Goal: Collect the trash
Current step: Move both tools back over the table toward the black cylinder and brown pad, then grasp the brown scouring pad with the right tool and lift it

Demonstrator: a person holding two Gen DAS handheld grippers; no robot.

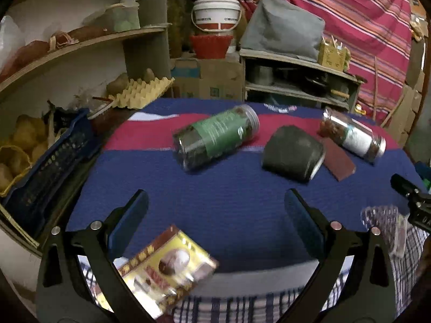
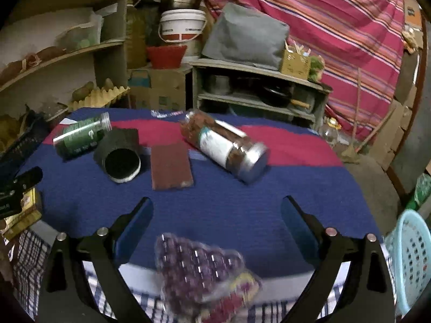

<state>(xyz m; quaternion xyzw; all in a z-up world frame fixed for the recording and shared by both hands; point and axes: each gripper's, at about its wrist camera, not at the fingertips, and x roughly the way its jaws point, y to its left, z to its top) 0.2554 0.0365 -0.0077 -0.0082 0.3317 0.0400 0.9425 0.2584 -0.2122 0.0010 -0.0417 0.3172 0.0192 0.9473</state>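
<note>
My left gripper [image 1: 215, 210] is open over the blue and red cloth [image 1: 229, 202]. A yellow and brown carton [image 1: 167, 266] shows blurred below it, by the left finger, not clamped. In the right wrist view my right gripper [image 2: 216, 215] is open too, and a clear dimpled plastic wrapper [image 2: 199, 269] is blurred beneath it at the table's front edge. Further out lie a green-labelled jar [image 1: 215, 137], a black tube [image 1: 293, 153], a brown pad [image 2: 171, 164] and a white-labelled jar [image 2: 223, 148].
Checked fabric [image 2: 215, 309] hangs below the table's front edge. A pale blue basket [image 2: 412, 258] stands at the right. A dark blue crate [image 1: 45, 172] with potatoes sits on the left, with shelves, buckets and boxes behind the table.
</note>
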